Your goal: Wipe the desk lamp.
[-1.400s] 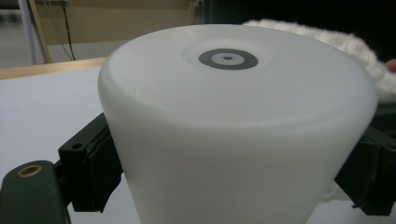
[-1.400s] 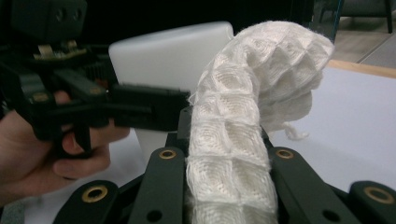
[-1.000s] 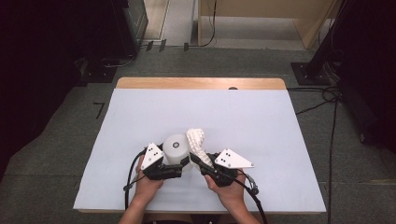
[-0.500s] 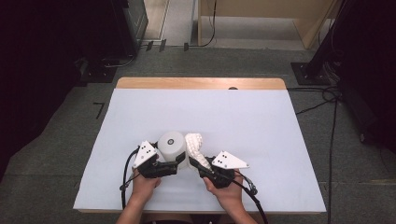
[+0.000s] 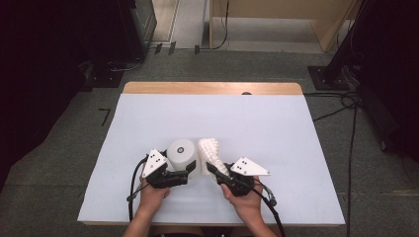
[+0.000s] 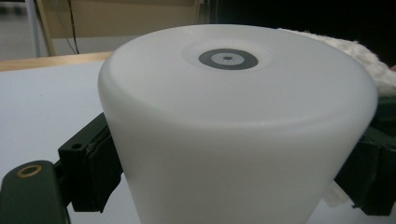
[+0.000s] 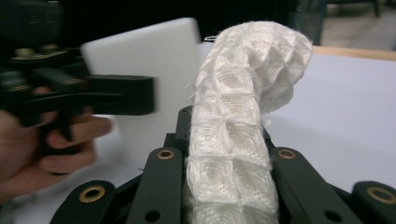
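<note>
The left gripper grasps the white cup (upside down, base up), its fingers pressed on either side of the cup's wall. Just beside it, the right gripper is clenched on the white woven cloth, which rises from between its fingers above the tabletop.

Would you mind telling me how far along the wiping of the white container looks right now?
Done: both things are gripped. The left gripper clamps the upturned white container by its sides, and the right gripper is shut on the waffle-weave cloth. In hand: the cloth stands right beside the container's wall. Left: any actual wiping; contact cannot be confirmed yet.
</note>
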### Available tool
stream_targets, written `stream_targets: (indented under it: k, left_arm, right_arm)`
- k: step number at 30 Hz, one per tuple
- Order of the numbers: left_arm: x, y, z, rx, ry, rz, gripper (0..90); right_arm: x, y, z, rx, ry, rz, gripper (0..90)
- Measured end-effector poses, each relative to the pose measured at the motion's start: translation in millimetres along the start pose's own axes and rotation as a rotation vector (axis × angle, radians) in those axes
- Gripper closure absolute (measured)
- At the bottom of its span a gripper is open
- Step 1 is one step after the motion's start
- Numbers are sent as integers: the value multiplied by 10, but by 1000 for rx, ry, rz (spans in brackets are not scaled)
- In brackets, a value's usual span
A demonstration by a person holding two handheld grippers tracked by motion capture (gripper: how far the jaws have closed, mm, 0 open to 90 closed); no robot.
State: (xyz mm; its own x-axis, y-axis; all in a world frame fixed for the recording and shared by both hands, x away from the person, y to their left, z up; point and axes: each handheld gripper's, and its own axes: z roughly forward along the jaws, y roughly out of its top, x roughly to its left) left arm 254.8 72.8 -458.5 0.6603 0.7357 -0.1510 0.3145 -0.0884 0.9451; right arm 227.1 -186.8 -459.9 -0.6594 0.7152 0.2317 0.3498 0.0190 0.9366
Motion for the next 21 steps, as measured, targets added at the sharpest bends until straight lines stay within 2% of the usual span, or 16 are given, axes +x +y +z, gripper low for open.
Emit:
stream_targets:
  k: [2,6,8,11,16,18,21]
  left_arm:
    - [10,-7,3,1,4,-4,88]
    - [33,-15,3,7,12,-1,88]
    - [41,-21,5,11,17,-2,88]
    - [46,-36,16,24,24,2,88]
    - [35,-59,31,40,34,12,88]
    - [33,-62,29,46,36,14,88]
    - [51,-66,34,51,42,11,88]
  right_arm:
    - [-135,-3,-36,33,-42,18,738]
    - [-461,-90,-118,108,-117,114,727]
    - [-575,-130,-148,138,-147,147,713]
    - [-742,-177,-182,185,-192,181,640]
    - [-966,-203,-236,256,-305,177,441]
    - [-1036,-200,-277,272,-332,203,390]
    - [-1069,-153,-340,273,-389,181,343]
